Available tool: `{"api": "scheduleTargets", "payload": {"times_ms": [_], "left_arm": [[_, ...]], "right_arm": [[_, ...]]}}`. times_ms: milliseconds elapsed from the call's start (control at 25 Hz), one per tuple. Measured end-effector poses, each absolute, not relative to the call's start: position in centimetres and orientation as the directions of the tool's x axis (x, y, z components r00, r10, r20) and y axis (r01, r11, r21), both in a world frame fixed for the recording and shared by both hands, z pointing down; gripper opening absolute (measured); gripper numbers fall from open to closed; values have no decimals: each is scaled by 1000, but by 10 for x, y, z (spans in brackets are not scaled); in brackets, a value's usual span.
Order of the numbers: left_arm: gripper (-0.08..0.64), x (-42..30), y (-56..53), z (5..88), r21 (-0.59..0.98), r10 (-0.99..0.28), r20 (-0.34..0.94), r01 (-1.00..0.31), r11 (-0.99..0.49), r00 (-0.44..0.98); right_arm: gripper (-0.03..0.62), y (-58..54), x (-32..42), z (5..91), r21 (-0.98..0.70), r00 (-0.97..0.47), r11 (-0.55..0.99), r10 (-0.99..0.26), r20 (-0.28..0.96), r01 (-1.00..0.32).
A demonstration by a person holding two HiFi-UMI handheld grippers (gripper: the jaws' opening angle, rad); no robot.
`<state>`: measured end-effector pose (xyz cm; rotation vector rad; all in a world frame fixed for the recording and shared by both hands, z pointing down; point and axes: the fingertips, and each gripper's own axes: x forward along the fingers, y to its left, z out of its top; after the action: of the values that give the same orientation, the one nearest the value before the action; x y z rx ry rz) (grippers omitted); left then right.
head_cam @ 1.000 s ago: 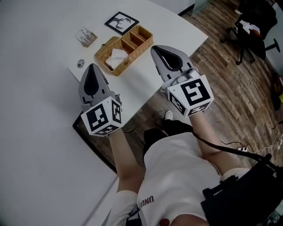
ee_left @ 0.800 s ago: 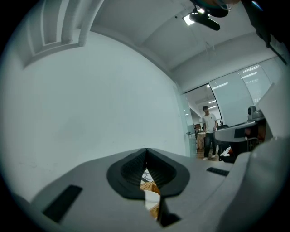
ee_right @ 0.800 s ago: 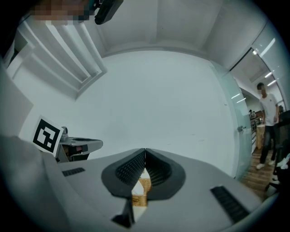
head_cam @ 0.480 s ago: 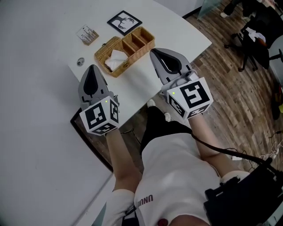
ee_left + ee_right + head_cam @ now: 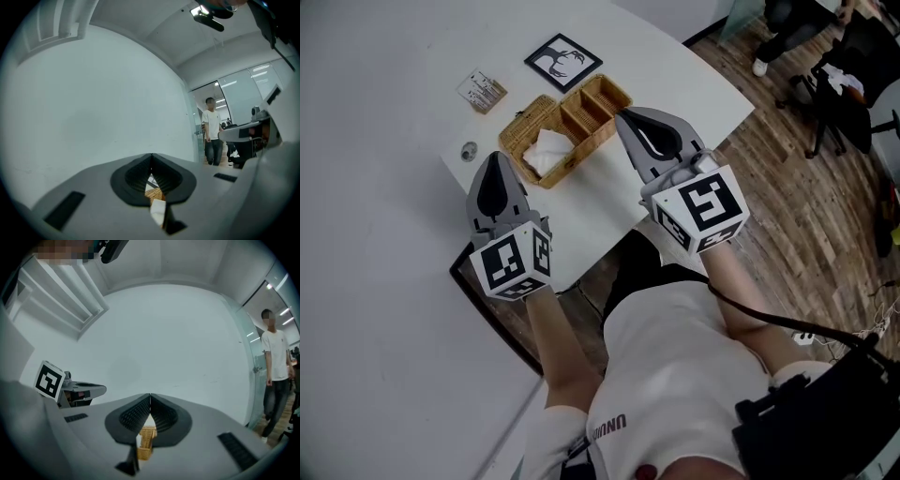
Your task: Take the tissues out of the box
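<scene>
Tissues (image 5: 548, 150) lie crumpled in the left compartment of a wicker box (image 5: 577, 157) on the white table (image 5: 591, 208). My left gripper (image 5: 495, 161), jaws closed and empty, hovers just left of the box. My right gripper (image 5: 626, 118), also closed and empty, has its tip by the box's right end.

Letters "UNU" stood on the hem of the person's white shirt (image 5: 611, 427), square black-and-white markers on the cubes of the left gripper (image 5: 496, 156) and right gripper (image 5: 622, 116), small card (image 5: 482, 90) print unreadable.
</scene>
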<state>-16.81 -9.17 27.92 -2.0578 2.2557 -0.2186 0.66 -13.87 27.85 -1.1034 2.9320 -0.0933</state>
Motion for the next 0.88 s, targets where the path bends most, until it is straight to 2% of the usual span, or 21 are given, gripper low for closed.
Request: {"api": "scheduleTargets", "payload": {"times_ms": [440,600,720,880], "left_arm": [[14,-201,-142,305,-161,-990,119,-986,51,-71],[19,-202,-158,319,-168,-984,180,-986,-13,-18],[98,-206,-167,334,-140,-974,226,-989,-55,22],[134,-210,-177,360,-133,-950,303,-983,-125,79]], "right_arm": [[20,-203,-28,287,-69,-767,764,-640,44,-641],[20,-222,-35,294,-88,-768,764,-637,60,-640],[20,-231,-41,302,-100,-770,764,-633,74,-638],[20,-240,-49,312,-111,-774,766,-626,93,-633]]}}
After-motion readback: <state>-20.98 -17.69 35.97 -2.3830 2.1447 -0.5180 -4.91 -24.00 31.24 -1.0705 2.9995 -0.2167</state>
